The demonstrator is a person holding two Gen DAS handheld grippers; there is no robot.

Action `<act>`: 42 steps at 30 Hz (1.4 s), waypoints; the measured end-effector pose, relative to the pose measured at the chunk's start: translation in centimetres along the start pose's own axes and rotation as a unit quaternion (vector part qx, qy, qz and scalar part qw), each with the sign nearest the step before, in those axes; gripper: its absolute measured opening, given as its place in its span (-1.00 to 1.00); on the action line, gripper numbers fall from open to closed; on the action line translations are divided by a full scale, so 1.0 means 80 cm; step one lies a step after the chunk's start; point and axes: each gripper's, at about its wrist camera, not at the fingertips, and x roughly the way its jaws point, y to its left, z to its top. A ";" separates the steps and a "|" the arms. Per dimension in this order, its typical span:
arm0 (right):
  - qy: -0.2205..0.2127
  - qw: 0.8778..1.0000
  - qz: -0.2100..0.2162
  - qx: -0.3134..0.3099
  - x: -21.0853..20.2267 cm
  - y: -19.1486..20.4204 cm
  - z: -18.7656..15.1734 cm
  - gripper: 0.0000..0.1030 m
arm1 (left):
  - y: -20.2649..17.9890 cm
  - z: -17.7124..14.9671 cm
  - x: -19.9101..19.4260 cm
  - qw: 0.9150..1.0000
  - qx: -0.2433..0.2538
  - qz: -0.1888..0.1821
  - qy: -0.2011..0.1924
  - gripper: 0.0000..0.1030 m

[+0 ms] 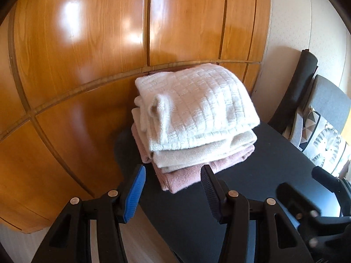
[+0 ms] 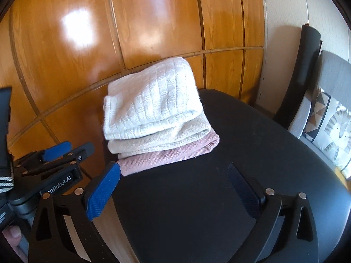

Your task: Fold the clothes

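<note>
Here the right gripper (image 2: 175,188) stands with its jaws at full spread and nothing between them; only the bare black table (image 2: 252,153) shows in the gap at the bottom of its own view. The left gripper (image 1: 173,188) is parted too, less widely, and also holds nothing.

From the right gripper outward, the stack of folded clothes (image 2: 158,118) lies ahead and a little toward the upper left, centre of the frame, resting on the table's far left edge against the wooden cabinet doors (image 2: 153,22). It is three layers: a white ribbed knit (image 2: 151,100) on top, a beige piece (image 2: 162,135) in the middle, a pink knit (image 2: 171,155) at the bottom. Its long axis runs from lower left to upper right in the right wrist view, folded edges facing the camera.

In the left wrist view the same stack sits dead ahead just above the jaws, its pink lower corner showing between the two fingers and apart from both. So the left gripper looks the nearer, and it appears at the left edge of the right wrist view, beside the stack. A chair with a patterned cushion (image 2: 329,127) stands at the far right.

No unfolded garment is in view, so I judge this pile finished and both grippers free.
</note>
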 end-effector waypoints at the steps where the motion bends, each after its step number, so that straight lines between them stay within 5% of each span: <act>1: 0.000 1.000 -0.001 -0.002 -0.001 0.002 -0.001 0.95 | -0.001 -0.001 -0.005 1.000 -0.005 0.005 0.001 0.04; 12: 0.003 1.000 -0.017 -0.005 -0.006 0.009 -0.005 0.95 | -0.021 -0.010 -0.038 0.996 0.018 0.079 -0.031 0.04; 30: -0.017 0.997 -0.071 0.013 -0.012 0.021 -0.011 0.95 | -0.001 -0.020 -0.050 0.998 -0.034 0.045 -0.016 0.04; 42: -0.026 0.996 -0.088 0.018 -0.024 0.021 -0.011 0.95 | -0.010 -0.017 -0.062 0.998 -0.024 0.051 -0.026 0.04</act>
